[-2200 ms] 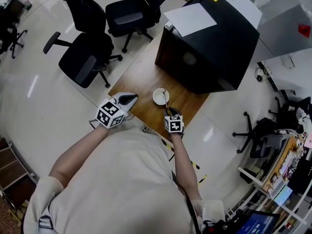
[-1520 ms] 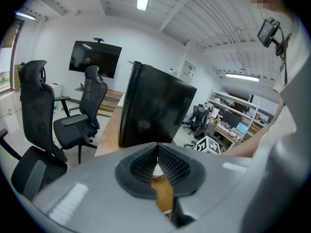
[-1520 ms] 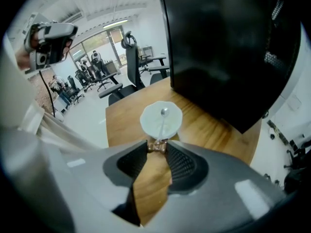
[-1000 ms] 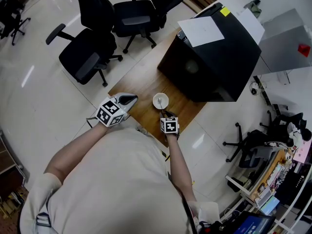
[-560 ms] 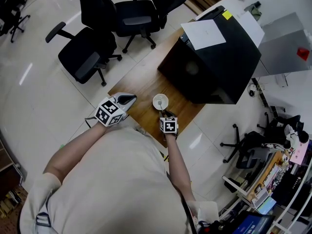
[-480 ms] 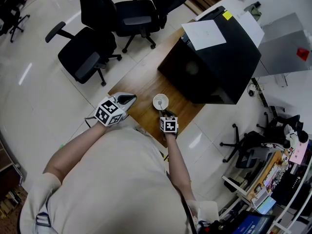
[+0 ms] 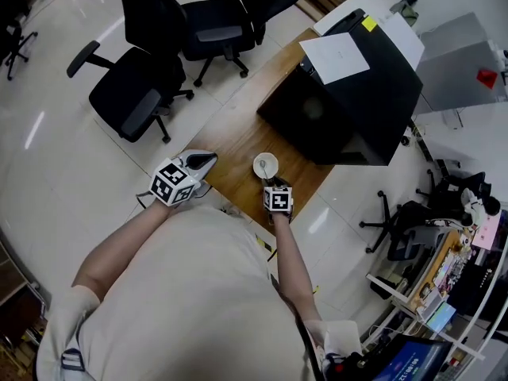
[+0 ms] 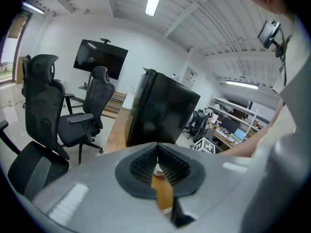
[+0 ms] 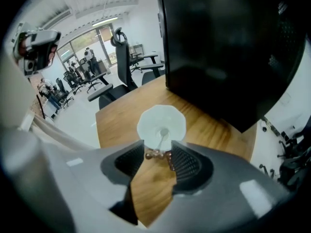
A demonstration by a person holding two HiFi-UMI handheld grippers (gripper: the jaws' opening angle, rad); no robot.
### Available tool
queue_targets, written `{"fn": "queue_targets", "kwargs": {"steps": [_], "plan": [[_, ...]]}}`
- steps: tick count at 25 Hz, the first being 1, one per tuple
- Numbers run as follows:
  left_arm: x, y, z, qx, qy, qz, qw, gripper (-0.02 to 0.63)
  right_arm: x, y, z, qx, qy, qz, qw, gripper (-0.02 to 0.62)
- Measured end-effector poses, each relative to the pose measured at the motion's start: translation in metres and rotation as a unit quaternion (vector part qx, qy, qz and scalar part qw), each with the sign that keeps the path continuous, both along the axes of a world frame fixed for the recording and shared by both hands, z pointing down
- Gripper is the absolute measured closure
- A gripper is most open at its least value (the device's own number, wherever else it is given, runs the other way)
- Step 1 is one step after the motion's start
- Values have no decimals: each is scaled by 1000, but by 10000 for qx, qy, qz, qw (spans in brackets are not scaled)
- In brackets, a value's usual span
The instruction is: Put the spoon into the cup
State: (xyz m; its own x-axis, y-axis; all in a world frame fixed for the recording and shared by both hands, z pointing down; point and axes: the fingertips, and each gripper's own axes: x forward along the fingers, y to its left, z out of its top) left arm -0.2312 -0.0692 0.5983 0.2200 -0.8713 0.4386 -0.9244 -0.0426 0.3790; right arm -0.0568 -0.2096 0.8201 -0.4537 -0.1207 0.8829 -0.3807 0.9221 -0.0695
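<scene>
No word, number or brand can be read in any view. The white sheet (image 7: 337,56) on top of the black cabinet (image 7: 361,105) is too small to read, and the yellow sticker (image 7: 369,23) at its corner shows no legible print. The marker cubes (image 7: 172,182) on the left gripper (image 7: 208,159) and the right gripper (image 7: 274,185) bear only black-and-white square patterns, no letters.

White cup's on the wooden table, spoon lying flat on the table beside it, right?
No: the spoon is in the cup, bowl inside, handle leaning out over the rim, as the right gripper view shows. The cup does stand on the wooden table.
</scene>
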Motion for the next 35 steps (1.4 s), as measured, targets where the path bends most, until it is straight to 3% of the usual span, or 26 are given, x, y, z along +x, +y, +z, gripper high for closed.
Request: {"fn": "queue_targets", "kwargs": {"steps": [5,8,12,16,22,28,35], "plan": [[-23,12,4,60,53,209,9997,606,-14,-9,-30,547,-336,639,9959,400],[-38,32,12,76,21,492,9988,606,-27,4,-54,991,-796,1122,9855,400],[-64,35,5,130,-17,730,9972,606,-52,17,-71,1152,-1253,1473,9743,400],[-74,36,12,2,108,859,9962,606,-76,48,-78,1093,-1447,1544,9712,400],[-69,49,14,3,423,1086,9932,606,-102,104,-105,1071,-1827,1050,9717,400],[-49,51,28,-14,558,1337,9895,606,-84,128,-119,1044,-2146,1237,9632,400],[-36,52,18,220,342,1044,9937,606,-32,140,-141,868,-2689,1472,9479,420]]}}
